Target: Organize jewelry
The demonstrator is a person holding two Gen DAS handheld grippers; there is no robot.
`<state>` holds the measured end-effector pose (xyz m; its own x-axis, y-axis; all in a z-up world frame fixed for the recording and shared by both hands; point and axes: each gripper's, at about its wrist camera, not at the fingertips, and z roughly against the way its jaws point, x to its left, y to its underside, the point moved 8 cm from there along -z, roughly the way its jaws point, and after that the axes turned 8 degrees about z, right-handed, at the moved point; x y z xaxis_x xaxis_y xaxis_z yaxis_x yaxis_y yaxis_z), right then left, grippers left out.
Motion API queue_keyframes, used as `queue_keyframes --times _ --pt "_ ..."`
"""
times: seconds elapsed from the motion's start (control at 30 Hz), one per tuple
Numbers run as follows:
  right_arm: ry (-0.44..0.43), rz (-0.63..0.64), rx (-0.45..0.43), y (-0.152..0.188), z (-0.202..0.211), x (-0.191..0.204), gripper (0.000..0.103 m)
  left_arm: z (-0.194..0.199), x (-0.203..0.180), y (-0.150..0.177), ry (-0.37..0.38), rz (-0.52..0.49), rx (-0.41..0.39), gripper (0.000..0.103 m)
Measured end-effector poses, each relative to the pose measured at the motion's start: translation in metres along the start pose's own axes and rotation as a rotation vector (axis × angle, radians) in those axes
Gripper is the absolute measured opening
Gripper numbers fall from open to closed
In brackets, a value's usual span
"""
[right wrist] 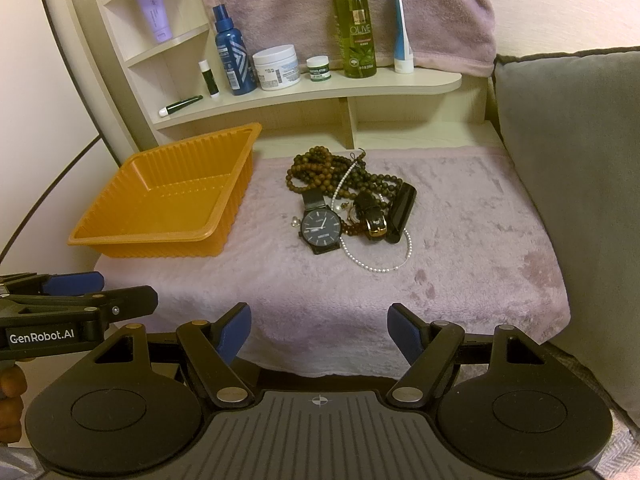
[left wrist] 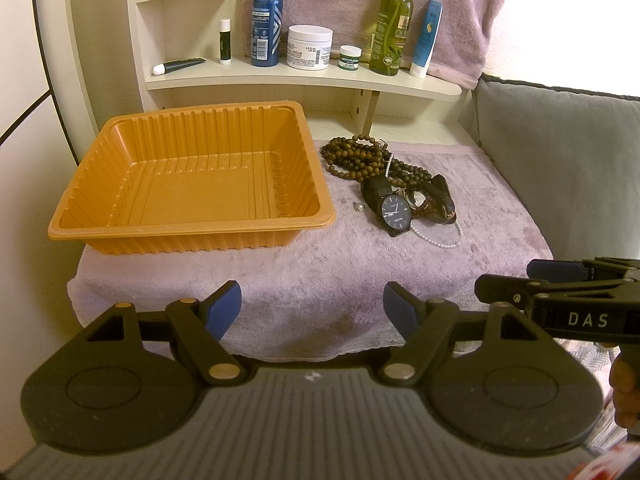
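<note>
An empty orange plastic tray [left wrist: 192,184] [right wrist: 168,208] sits on the left of a pink towel. To its right lies a jewelry pile: brown bead strands [left wrist: 356,156] [right wrist: 316,172], a dark-dial watch [left wrist: 394,210] [right wrist: 320,229], a black-strapped gold watch [right wrist: 374,220], a pearl string [left wrist: 440,240] [right wrist: 380,266] and a small charm [left wrist: 359,207]. My left gripper [left wrist: 312,308] is open and empty, near the towel's front edge. My right gripper [right wrist: 319,328] is open and empty, in front of the pile; it shows in the left wrist view [left wrist: 520,280].
A shelf [left wrist: 304,76] behind holds bottles, jars and tubes. A grey cushion [left wrist: 560,152] borders the towel on the right. The pink towel [right wrist: 460,240] covers the table top and hangs over its front edge.
</note>
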<state>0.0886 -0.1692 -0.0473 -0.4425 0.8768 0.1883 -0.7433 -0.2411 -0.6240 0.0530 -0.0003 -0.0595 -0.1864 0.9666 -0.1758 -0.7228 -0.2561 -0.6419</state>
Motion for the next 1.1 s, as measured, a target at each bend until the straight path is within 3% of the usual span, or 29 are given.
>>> queue_keyframes --times 0.6,0.87,1.1 --pt "-0.013 -0.029 -0.05 -0.006 -0.001 -0.004 0.075 0.003 0.015 -0.006 0.003 0.037 -0.018 0.077" --pt "-0.025 -0.042 -0.096 -0.015 -0.011 -0.012 0.075 0.004 0.059 -0.012 -0.041 0.162 -0.07 0.077" --pt "-0.046 -0.042 -0.112 -0.021 -0.03 -0.013 0.075 0.0 0.109 -0.022 -0.129 0.24 -0.151 0.076"
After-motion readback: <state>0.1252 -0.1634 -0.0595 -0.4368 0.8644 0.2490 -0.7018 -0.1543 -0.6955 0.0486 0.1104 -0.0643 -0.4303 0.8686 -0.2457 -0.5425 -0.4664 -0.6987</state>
